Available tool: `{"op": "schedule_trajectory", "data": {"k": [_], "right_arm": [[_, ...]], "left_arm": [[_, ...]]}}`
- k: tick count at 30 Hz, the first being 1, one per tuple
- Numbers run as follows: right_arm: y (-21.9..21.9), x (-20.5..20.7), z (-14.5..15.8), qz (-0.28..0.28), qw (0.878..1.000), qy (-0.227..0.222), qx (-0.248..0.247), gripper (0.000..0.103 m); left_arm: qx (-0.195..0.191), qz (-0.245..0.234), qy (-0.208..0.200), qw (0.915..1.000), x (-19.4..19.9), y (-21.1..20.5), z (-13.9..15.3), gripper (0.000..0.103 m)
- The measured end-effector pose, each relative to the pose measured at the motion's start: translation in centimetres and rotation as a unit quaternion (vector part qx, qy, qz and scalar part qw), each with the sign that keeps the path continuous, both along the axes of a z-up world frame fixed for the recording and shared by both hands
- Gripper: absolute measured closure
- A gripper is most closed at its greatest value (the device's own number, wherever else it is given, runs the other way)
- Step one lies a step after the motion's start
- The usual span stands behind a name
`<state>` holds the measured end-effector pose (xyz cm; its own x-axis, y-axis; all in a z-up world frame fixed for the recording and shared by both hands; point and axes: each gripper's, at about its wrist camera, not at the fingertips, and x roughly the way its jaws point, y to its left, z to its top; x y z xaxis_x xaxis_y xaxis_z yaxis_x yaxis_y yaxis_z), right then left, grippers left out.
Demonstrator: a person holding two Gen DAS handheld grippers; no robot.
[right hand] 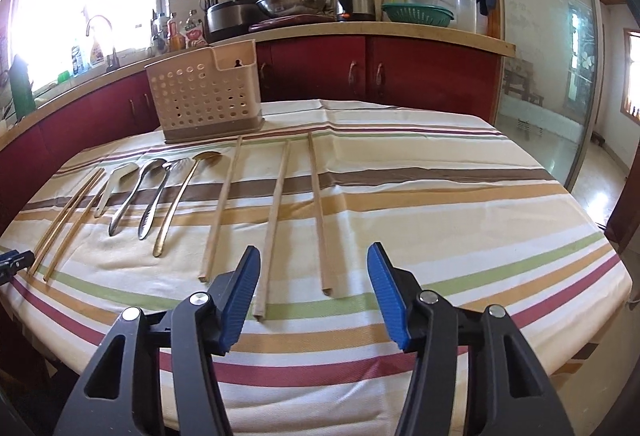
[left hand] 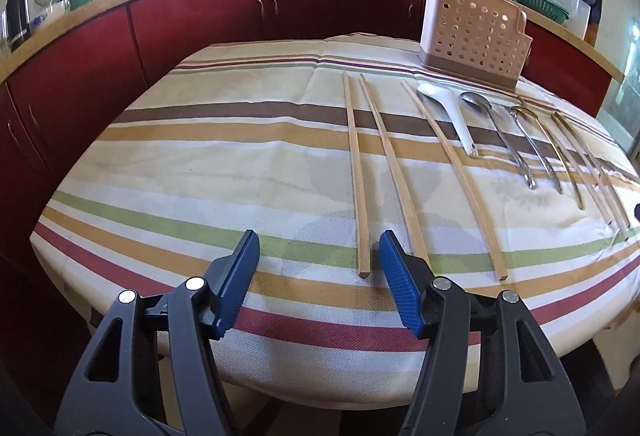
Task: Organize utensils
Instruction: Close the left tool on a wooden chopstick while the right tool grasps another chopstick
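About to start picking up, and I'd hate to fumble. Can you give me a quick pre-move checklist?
1. Left gripper empty, jaws apart: ok.
2. Right gripper empty, jaws apart: ok.
3. Beige perforated plastic utensil holder upright on the striped tablecloth: ok.
4. Long wooden chopsticks lying separate, none crossed: ok.
5. White ceramic soup spoon clear of the steel spoons: ok.
6. Holder compartments free: cannot tell.

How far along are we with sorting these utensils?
Nothing is sorted: no handles show above the holder. Both the left gripper and right gripper are open and hold nothing. The chopsticks, white spoon and metal spoons lie on the tablecloth.
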<state>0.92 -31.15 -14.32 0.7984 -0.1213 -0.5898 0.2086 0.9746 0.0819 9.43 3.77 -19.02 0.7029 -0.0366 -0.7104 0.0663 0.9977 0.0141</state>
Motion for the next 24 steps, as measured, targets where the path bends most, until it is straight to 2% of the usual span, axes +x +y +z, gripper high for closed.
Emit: {"op": "schedule_trajectory", "data": {"k": [3,4,6,9,15,19,21,24], "right_arm": [[-0.5,0.0,-0.1,-0.006,1.0,-0.001,0.004,0.048],[-0.6,-0.1,-0.2,-0.008,1.0,0.0,0.005,0.05],[-0.9,-0.1,-0.3,-0.009,1.0,0.001,0.008,0.053],[-1.2,0.2,-0.7,-0.008,1.0,0.007,0.015,0.061],[-1.1,0.2,-1.3,-0.002,1.0,0.014,0.014,0.07],[-0.7,0.4,-1.7,0.008,1.0,0.017,0.006,0.081],[-0.6,0.6,-2.2,0.013,1.0,0.025,0.007,0.091],[-0.5,0.5,-2.2,0.015,1.0,0.021,0.009,0.095]], "left_arm": [[0.004,-0.009,-0.004,0.9999,-0.2,-0.5,0.0,0.055],[-0.007,-0.015,-0.005,0.9999,-0.2,-0.4,0.0,0.057],[-0.006,-0.014,-0.005,0.9999,-0.2,-0.7,0.0,0.059],[-0.007,-0.017,-0.004,0.9998,-0.3,-0.9,0.1,0.067],[-0.002,-0.016,-0.008,0.9998,-0.4,-1.2,-0.1,0.07],[-0.005,-0.014,-0.01,0.9998,-0.5,-1.2,-0.1,0.07],[-0.011,-0.022,-0.013,0.9996,-0.6,-1.1,-0.2,0.077],[-0.011,-0.022,-0.014,0.9996,-0.7,-1.1,-0.2,0.078]]}}
